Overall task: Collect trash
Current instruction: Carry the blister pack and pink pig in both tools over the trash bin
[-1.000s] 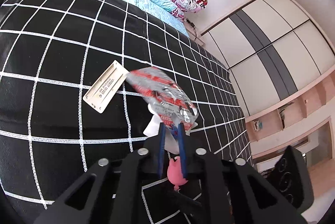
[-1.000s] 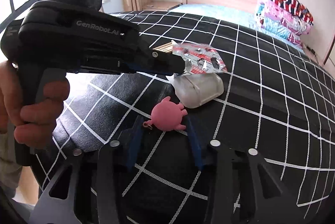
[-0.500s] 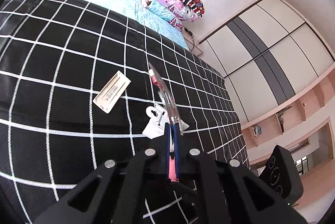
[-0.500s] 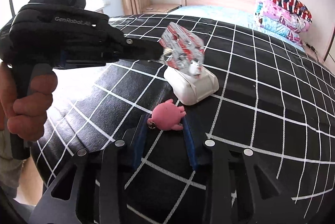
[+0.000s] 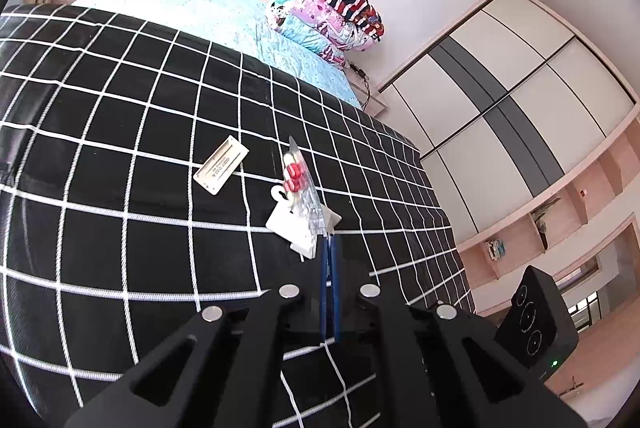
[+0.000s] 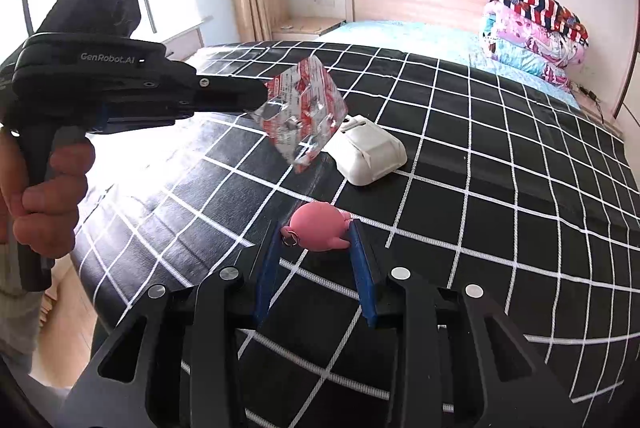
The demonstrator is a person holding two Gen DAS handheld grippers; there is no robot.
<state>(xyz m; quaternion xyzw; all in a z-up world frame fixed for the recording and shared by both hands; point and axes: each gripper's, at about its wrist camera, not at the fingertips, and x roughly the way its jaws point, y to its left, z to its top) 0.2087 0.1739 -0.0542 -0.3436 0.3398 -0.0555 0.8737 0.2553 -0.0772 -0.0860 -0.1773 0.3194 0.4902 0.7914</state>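
Checked black quilt (image 6: pixel 500 164); crinkled foil wrapper (image 6: pixel 304 112) in left gripper (image 5: pixel 330 240).

checkered bed (image 6: pixel 500 156) bears white box (image 6: pixel 370 148), pink toy (image 6: pixel 320 230), card (image 5: pixel 221 170).

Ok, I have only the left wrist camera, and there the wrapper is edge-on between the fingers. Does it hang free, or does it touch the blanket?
Observer: It hangs free. In the right wrist view the left gripper holds the wrapper by one corner, in the air above the blanket.
Operator: And where is the right gripper? I cannot see it.
Observer: The right gripper is low over the blanket, with a pink toy between its fingers.
Operator: Does it grip the toy?
Observer: No, the jaws stand wide open, one on each side of the toy.
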